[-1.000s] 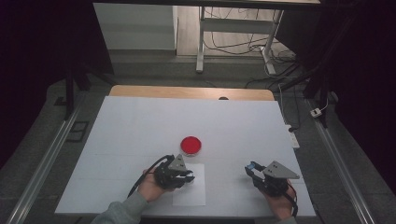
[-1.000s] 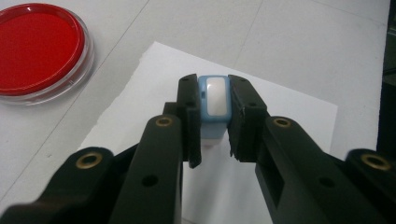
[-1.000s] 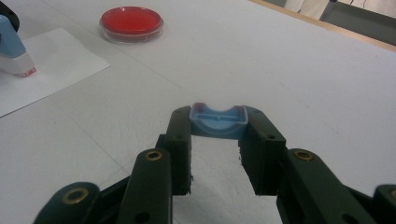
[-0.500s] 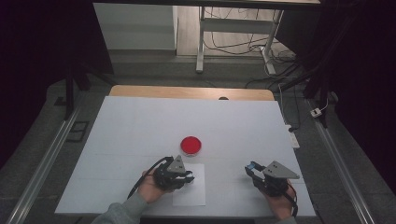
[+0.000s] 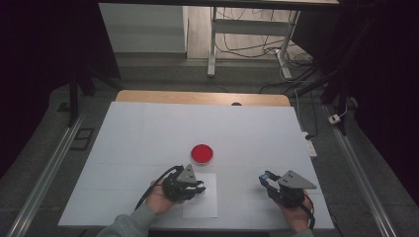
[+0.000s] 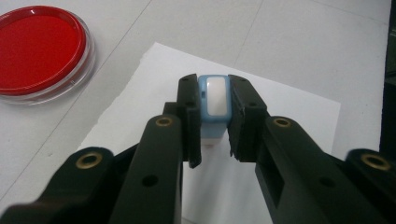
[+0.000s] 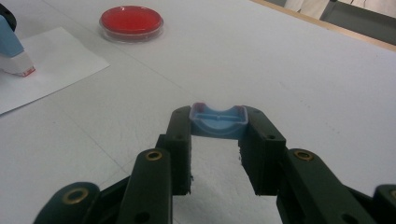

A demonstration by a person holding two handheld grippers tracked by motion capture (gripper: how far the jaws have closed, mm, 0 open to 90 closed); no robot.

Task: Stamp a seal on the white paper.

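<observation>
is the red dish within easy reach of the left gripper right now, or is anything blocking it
Probably yes. The red dish sits just beyond the left gripper with bare table between them. But that gripper is shut on a blue stamp over the paper sheet, so it would have to let go first.

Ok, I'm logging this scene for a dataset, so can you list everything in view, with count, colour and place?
Table: one, white top with a wooden far edge, centre of the high view.
Dish: one, clear with red filling, mid-table, just beyond the paper.
Paper: one white sheet, near edge of the table, under the left gripper.
Stamp: one, light blue with a white panel and a red-tinted base, held over the paper.
Cap: one, blue, shallow and open, held above the bare table at the right.
Desk frame and cables: white legs and dark cables, on the floor beyond the table.
Left gripper: black, shut on the stamp.
Right gripper: black, shut on the cap.
Hands: two, at the near edge, one per gripper.
</observation>
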